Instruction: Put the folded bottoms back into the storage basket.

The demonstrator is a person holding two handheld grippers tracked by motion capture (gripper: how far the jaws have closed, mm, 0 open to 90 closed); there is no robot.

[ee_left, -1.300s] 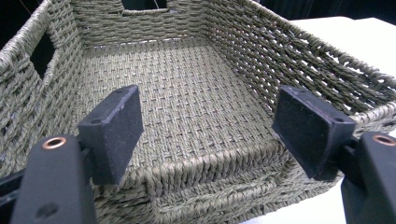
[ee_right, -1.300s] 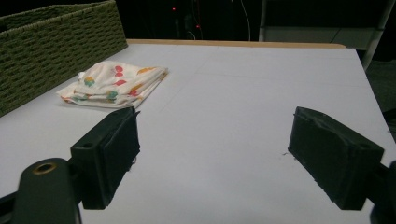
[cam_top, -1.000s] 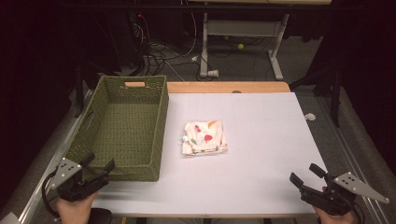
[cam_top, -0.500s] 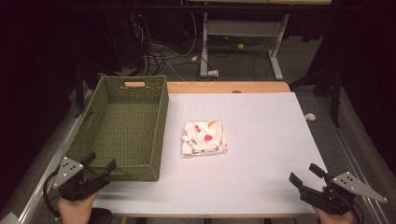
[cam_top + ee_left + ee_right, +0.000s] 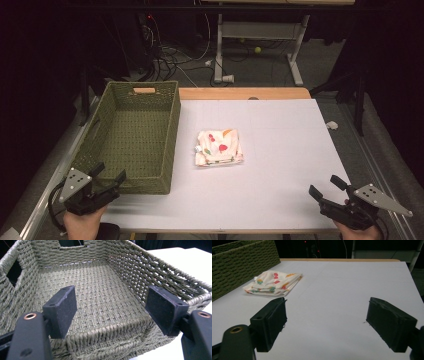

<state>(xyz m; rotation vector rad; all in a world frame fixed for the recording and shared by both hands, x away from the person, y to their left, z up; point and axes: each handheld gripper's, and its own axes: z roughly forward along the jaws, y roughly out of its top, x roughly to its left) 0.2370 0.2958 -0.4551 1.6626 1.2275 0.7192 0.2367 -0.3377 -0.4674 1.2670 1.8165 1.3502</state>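
progress: nothing moved yet, likely all remaining | cloth [image 5: 219, 147] lying folded on table [image 5: 280, 130] beside empty basket [image 5: 131, 131] | left gripper [image 5: 106, 177] hovering wide open, holding nothing | right gripper [image 5: 325, 187] likewise

The left gripper [image 5: 110, 307] looks into a green woven basket [image 5: 100, 292] from just over its near rim, its two black jaws spread wide with nothing between them. The basket's flat woven floor lies bare, and its near wall runs across below the jaws. A handle cut-out shows in the far wall and another in the wall at the left. At the upper right, beyond the basket's wall, lies the white tabletop [image 5: 185, 260].
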